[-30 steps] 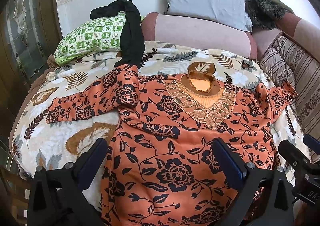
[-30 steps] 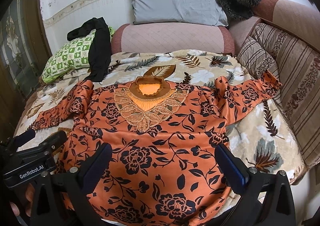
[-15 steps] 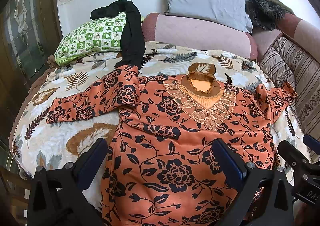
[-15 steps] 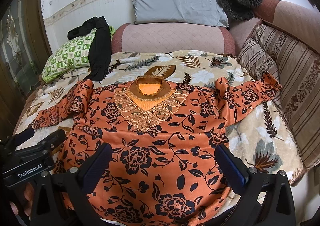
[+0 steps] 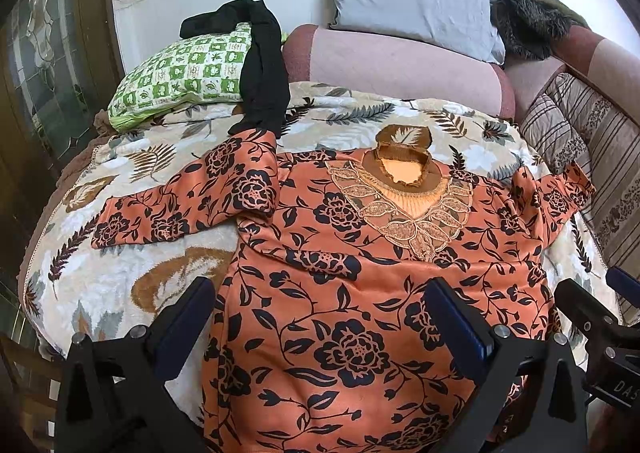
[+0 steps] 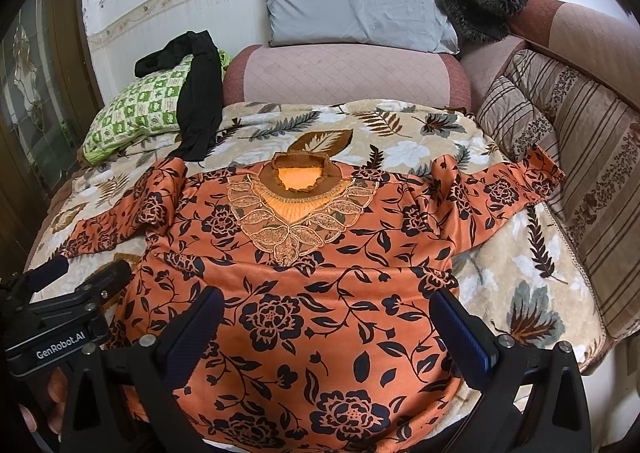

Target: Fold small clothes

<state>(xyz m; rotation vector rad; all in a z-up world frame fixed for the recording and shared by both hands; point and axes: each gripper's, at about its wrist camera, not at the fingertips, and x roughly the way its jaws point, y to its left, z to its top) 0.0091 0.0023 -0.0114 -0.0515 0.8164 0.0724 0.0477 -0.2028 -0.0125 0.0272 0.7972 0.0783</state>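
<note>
An orange blouse with black flowers (image 5: 352,285) lies spread face up on the bed, its lace collar (image 5: 404,193) toward the pillows and both sleeves out to the sides. It also shows in the right wrist view (image 6: 312,285). My left gripper (image 5: 320,305) is open and empty, held just above the lower body of the blouse. My right gripper (image 6: 328,313) is open and empty over the same hem area, a little to the right. The right gripper's body shows at the lower right edge of the left wrist view.
A leaf-print blanket (image 5: 120,285) covers the bed. A green checked pillow (image 5: 188,73) with a black garment (image 5: 260,65) draped over it lies at the back left. A grey pillow (image 6: 352,1), a pink bolster (image 6: 344,73) and striped cushions (image 6: 568,125) line the back and right.
Both grippers have stayed almost still over the blouse hem, jaws open. The blouse has not moved.
</note>
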